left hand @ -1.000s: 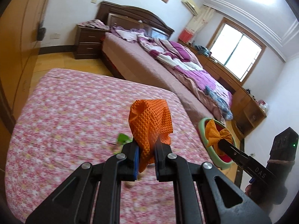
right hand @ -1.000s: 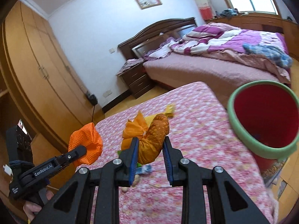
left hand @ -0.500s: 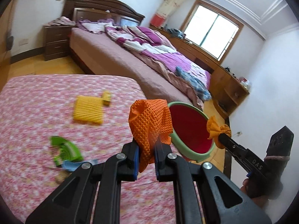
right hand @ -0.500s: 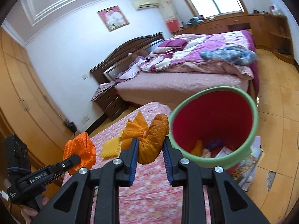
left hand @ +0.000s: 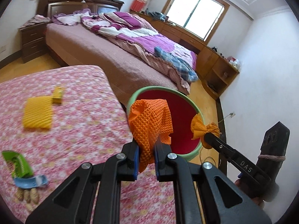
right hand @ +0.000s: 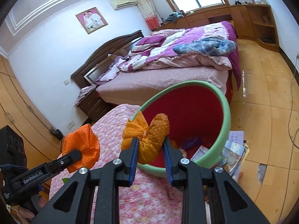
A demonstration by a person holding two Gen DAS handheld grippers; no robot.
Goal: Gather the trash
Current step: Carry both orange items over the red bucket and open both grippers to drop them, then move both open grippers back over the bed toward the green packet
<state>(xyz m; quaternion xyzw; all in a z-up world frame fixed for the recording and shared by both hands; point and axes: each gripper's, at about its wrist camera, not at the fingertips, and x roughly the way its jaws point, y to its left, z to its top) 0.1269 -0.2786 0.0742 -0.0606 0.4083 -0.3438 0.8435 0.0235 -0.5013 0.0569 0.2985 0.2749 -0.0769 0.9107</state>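
While both loads hang short of the drop, the left hand-held gripper (left hand: 145, 159) is clenched on an orange mesh net (left hand: 151, 121), and the right hand-held gripper (right hand: 151, 161) is grasping a darker orange knotted bag (right hand: 149, 140). In the left wrist view the red bin with green rim (left hand: 194, 110) sits at about 1 o'clock of the net; in the right wrist view its mouth opens at 1 o'clock of the bag, rim close.

Risks, as I judge them: the net looks light and springy, so it may cling to the pads or drift outside the rim. The bag hangs near the rim's edge, so releasing it now could bounce it onto the floor. The two grippers are close and could knock over the bin.

Surface: pink floral mattress (left hand: 74, 123), soft, with a yellow foam pad (left hand: 38, 114), a green wrapper (left hand: 17, 163) and a blue scrap (left hand: 30, 181) left at 9 o'clock. Room: bedroom, big bed (left hand: 112, 56), wood floor (right hand: 261, 93), window.
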